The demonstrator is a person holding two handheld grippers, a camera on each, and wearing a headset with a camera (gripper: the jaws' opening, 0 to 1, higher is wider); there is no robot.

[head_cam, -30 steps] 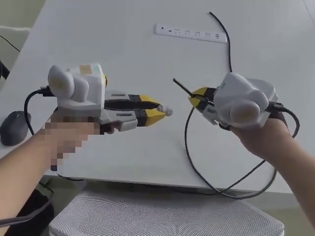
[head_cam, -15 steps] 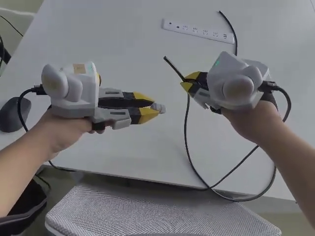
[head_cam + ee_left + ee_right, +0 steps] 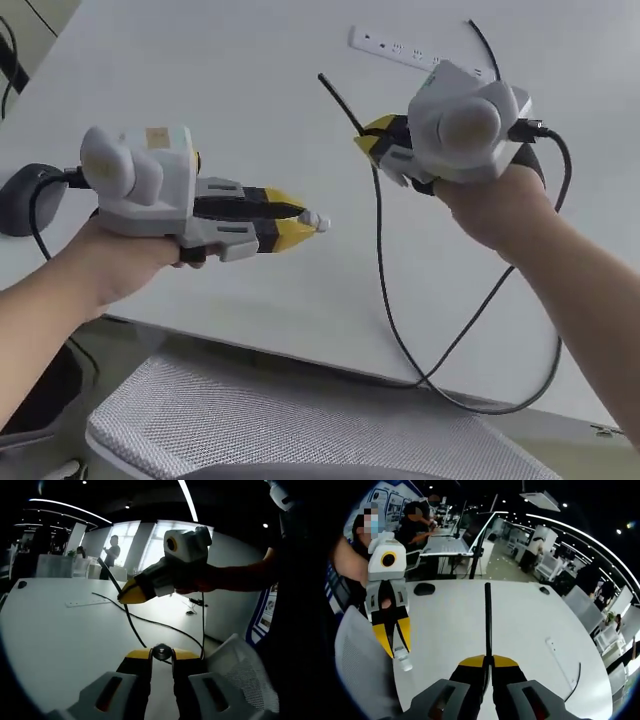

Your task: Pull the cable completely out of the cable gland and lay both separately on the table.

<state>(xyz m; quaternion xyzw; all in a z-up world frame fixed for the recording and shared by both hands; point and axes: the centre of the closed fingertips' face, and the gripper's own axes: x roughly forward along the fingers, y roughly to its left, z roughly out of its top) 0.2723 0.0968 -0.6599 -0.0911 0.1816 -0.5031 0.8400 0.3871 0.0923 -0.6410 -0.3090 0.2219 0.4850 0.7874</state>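
Jaws of my left hand-held gripper pinch the small whitish plastic cable gland above the white worktop; my right hand-held gripper clamps the thin black cable, free of the gland.

Black cable; whitish cable gland; white table; grey mesh-patterned chair.

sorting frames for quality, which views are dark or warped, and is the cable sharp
Head view: even light, white table bright, cable sharp. Left gripper view: backlit by windows, foreground dim, edges bent. Right gripper view: strong fisheye curve, cable end crisp.
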